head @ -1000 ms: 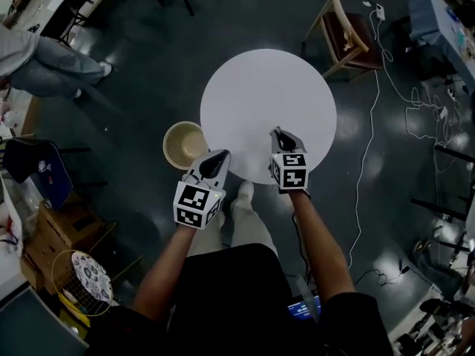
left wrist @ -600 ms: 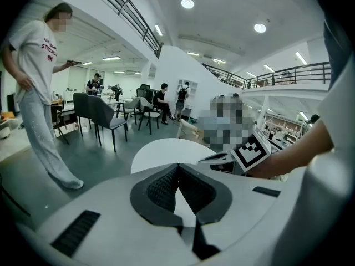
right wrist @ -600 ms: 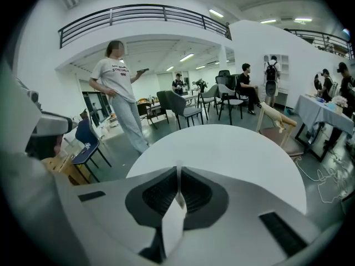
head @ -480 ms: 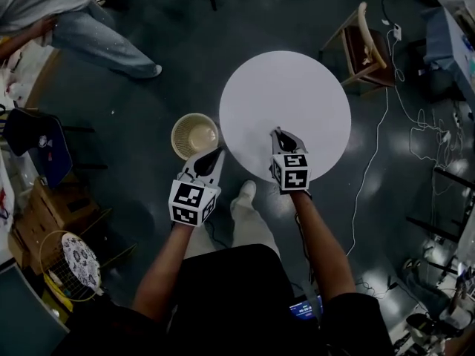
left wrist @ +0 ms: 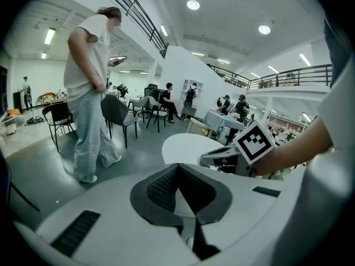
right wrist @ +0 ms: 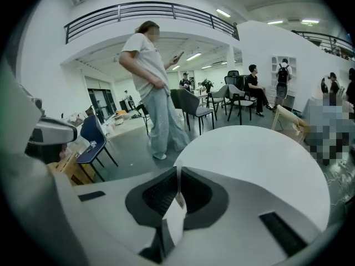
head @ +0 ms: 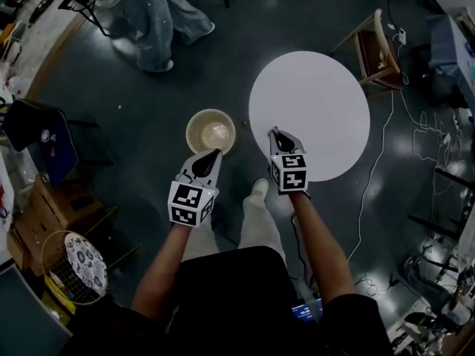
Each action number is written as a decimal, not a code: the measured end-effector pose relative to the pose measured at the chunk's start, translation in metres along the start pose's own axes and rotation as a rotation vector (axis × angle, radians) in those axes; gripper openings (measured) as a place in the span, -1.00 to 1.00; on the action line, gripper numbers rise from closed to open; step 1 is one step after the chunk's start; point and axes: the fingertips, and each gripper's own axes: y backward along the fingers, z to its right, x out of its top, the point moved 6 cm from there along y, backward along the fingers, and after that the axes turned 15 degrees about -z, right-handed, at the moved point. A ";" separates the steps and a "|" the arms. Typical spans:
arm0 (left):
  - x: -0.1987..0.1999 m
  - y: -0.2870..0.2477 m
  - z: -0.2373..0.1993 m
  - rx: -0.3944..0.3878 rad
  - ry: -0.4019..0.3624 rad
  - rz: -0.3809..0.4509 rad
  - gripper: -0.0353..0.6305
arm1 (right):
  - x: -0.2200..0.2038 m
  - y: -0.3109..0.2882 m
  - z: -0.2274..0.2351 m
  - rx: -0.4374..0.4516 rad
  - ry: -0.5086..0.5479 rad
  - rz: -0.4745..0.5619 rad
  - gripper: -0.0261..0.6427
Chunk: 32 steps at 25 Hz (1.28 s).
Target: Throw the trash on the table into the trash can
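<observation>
Right gripper [right wrist: 177, 169]: jaws clamped tight on a thin white paper scrap [right wrist: 173, 215], pinched edge-on between the pads. In the head view, tip over the table's 8 o'clock side.
Left gripper [left wrist: 177, 166]: jaw tips pressed together, nothing seen between them. In the head view, aimed toward 12 o'clock, tip at the trash can's 6 o'clock rim.
Paper scrap: in the right gripper's grip, trailing back from the pads toward the gripper body.
Trash can [head: 191, 130]: pale round basket, upright on the dark floor at the table's 9 o'clock, just beside it and not touching. Pale patch in the bottom, too small to name.
Table [head: 319, 102]: round, white, at 1 o'clock from the grippers.
Standing person [head: 159, 13]: on the floor at 11 o'clock, well apart from the trash can.
</observation>
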 end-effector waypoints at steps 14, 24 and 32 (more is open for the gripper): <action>-0.065 0.028 -0.151 0.039 0.098 -0.031 -0.88 | 0.032 -0.100 -0.154 0.072 0.037 -0.053 -0.85; -0.119 -0.016 -0.211 0.065 0.160 -0.058 -0.88 | 0.025 -0.184 -0.183 0.072 0.054 -0.131 -0.85; -0.158 -0.076 -0.256 0.051 0.139 -0.087 -0.88 | 0.000 -0.254 -0.193 0.099 0.011 -0.179 -0.85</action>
